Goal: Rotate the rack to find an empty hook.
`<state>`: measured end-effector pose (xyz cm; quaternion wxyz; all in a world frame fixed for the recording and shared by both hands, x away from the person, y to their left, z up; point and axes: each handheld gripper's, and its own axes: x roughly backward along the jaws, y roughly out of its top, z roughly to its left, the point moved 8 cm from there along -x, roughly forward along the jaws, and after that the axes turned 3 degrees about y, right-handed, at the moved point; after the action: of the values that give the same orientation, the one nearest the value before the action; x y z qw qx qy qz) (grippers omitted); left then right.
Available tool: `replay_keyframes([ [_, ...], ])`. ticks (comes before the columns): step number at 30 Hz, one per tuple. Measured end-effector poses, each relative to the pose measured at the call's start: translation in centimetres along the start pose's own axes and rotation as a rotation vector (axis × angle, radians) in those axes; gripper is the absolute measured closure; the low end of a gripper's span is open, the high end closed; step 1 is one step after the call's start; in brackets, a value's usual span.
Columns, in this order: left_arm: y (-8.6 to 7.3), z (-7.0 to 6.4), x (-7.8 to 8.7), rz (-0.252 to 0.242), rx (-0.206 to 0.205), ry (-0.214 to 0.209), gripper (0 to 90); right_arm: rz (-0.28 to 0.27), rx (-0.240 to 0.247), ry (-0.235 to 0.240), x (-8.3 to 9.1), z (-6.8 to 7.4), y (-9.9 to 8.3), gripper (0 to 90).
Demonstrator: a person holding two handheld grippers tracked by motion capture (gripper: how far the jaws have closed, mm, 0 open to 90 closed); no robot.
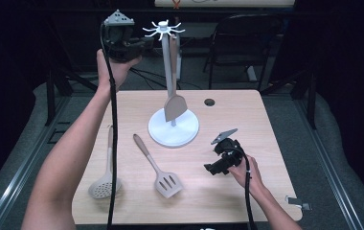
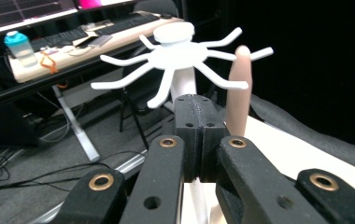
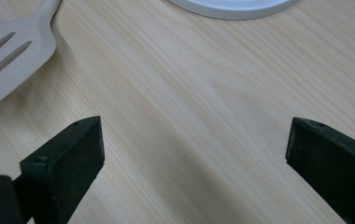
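Left gripper [image 1: 144,44] is up at the white rack's [image 1: 163,30] hook crown, jaws pressed together on nothing, the hanging spatula [image 1: 174,103] just beyond them, long axis straight down the pole. Right gripper [image 1: 213,167] sits low over the tabletop [image 1: 228,201], jaws spread wide and empty. The slotted turner [image 1: 160,170] lies just to its left, handle angled up and away toward the far left, the nearer pick for this hand. The skimmer [image 1: 104,179] lies beyond it, close to the left forearm. The rack's base [image 1: 185,136] stands close behind.
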<state>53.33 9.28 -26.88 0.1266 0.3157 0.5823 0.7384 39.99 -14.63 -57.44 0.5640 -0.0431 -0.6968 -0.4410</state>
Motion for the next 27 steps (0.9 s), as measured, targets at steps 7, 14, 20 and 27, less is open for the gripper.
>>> replay_keyframes([
  [7, -0.1, 1.3, -0.4, -0.010, 0.042, 0.038, 90.0, 0.003, 0.004, 0.000, 0.0, 0.1, 0.0, 4.2],
  [14, -0.4, 1.6, -0.8, 0.000, 0.049, 0.051, 90.0, -0.004, -0.002, -0.003, -0.1, 0.2, 0.1, 4.4],
  [20, -0.9, 0.9, 0.0, 0.003, 0.026, 0.032, 90.0, 0.008, 0.005, 0.000, 0.0, 0.0, -0.1, 4.5],
  [27, -0.7, -0.4, 0.9, -0.016, -0.005, -0.005, 90.0, 0.009, 0.002, -0.001, 0.0, 0.0, 0.0, 4.6],
])
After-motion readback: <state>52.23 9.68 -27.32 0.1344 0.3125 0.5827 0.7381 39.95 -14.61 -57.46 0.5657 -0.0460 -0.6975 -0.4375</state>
